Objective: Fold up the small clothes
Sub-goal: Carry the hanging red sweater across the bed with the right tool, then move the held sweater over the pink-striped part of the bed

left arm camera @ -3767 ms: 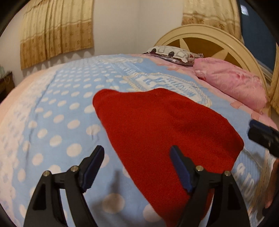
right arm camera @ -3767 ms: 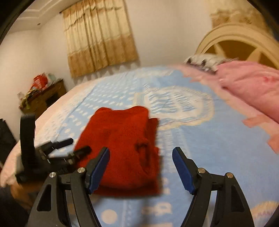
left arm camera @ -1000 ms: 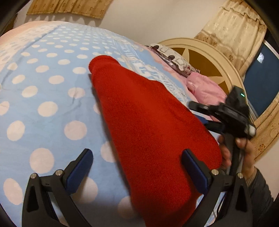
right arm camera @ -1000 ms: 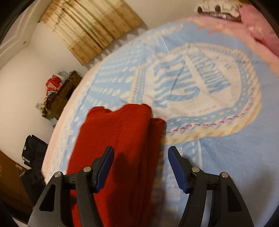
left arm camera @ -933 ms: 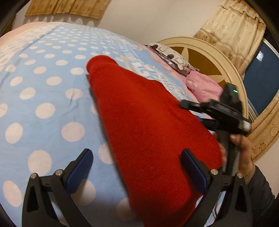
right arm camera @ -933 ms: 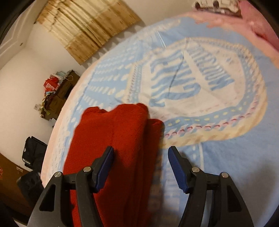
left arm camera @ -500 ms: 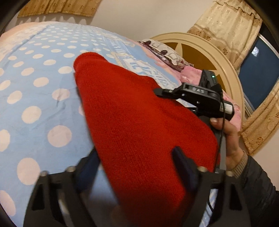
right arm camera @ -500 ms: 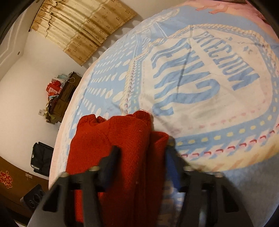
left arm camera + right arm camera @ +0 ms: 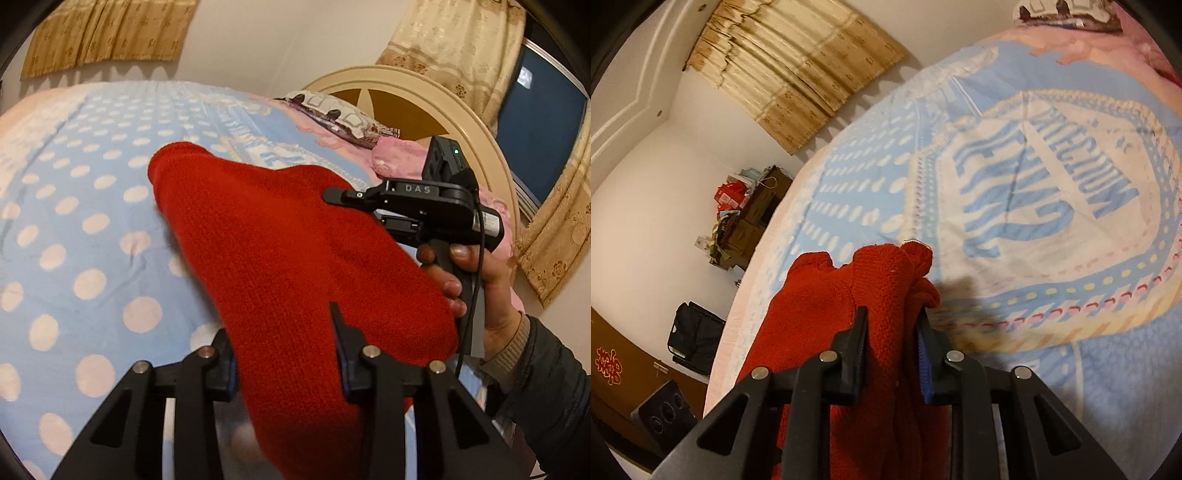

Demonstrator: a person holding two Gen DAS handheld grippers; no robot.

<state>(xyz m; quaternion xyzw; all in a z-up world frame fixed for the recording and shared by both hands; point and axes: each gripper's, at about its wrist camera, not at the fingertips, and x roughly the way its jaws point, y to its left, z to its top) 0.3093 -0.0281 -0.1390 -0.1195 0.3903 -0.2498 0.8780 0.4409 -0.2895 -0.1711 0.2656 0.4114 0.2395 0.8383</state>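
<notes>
Looking along the left gripper [image 9: 284, 354] in the left wrist view: a red knitted garment [image 9: 280, 251] runs from the 6 o'clock edge, between the two fingers, up to a rounded end near 10 o'clock over the polka-dot bedspread [image 9: 85, 229]. Jaws are closing, with the cloth bunched between them and both pads against it, so the gripper grasps the garment's near end. Its left pad is mostly covered by cloth; only a dark sliver shows. At 3 o'clock the right gripper [image 9: 332, 195] enters, carried by the person's hand [image 9: 476, 280], its finger lying on the garment's far edge; its other finger is hidden, so its opening cannot be read here. Beyond, toward 1 o'clock, lie a patterned pillow [image 9: 332, 112], a pink pillow [image 9: 402, 155] and a rounded headboard [image 9: 417, 96]. The garment's lower end is blurred and cut off by the frame.

Right wrist view: the same red garment [image 9: 827, 306] rises from 6 o'clock, passing between the fingers of the right gripper [image 9: 892, 343] and ending in lumpy folds just above centre. Jaws are narrow and closing, clenched on a thick fold of the knit, both pads touching it. The bedspread's large lettered emblem [image 9: 1045, 206] fills the 2 o'clock quarter. At 9 o'clock a cluttered cabinet [image 9: 750, 218] stands by the wall, its contents too small to identify, and a dark bag [image 9: 694, 336] sits near 8 o'clock. The left gripper is out of this view
</notes>
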